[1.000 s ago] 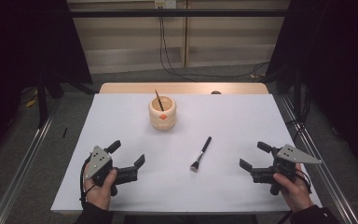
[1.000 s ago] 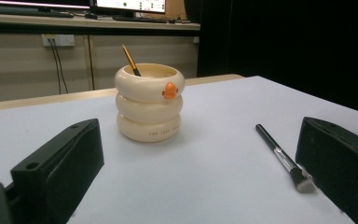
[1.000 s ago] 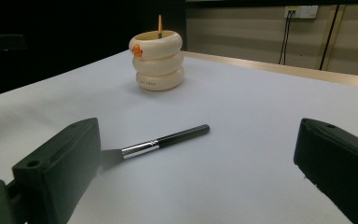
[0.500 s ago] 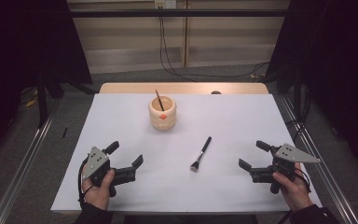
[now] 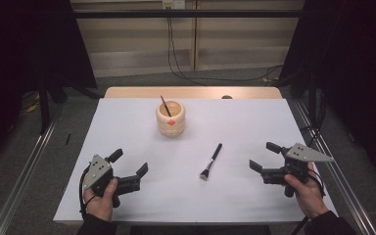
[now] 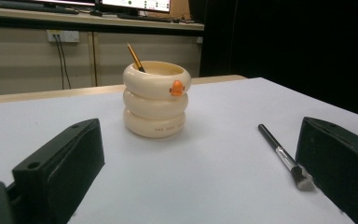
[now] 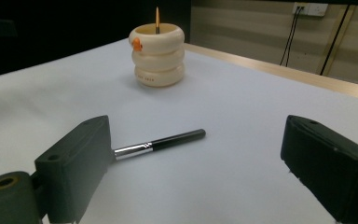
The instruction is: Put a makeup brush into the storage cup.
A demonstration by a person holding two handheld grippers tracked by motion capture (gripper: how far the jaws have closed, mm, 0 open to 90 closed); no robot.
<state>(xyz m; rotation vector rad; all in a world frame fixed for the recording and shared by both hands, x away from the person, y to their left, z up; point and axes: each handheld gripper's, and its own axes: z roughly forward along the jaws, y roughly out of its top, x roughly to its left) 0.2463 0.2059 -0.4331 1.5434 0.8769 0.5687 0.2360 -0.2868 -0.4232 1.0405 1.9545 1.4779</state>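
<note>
A cream ringed cup (image 5: 170, 120) with an orange spot stands at the table's middle back, and a thin brown-handled stick (image 5: 165, 105) leans inside it. A black makeup brush (image 5: 211, 160) lies flat on the white table (image 5: 235, 122), bristles toward me. My left gripper (image 5: 129, 162) is open at the front left, held by a hand, with nothing between its jaws. My right gripper (image 5: 263, 155) is open at the front right, likewise empty. In the left gripper view, the cup (image 6: 156, 100) sits ahead and the brush (image 6: 279, 151) lies by the right jaw. In the right gripper view, the brush (image 7: 163, 141) lies just ahead of the left jaw, with the cup (image 7: 158, 56) farther off.
A wooden strip (image 5: 191, 92) runs along the table's back edge, with cables (image 5: 176, 54) hanging on the wall behind. Metal rails (image 5: 24, 171) flank the table on both sides. Broad bare white surface lies between the grippers and around the cup.
My left gripper has drifted slightly left and toward the front edge. The right gripper, cup and brush have stayed put.
</note>
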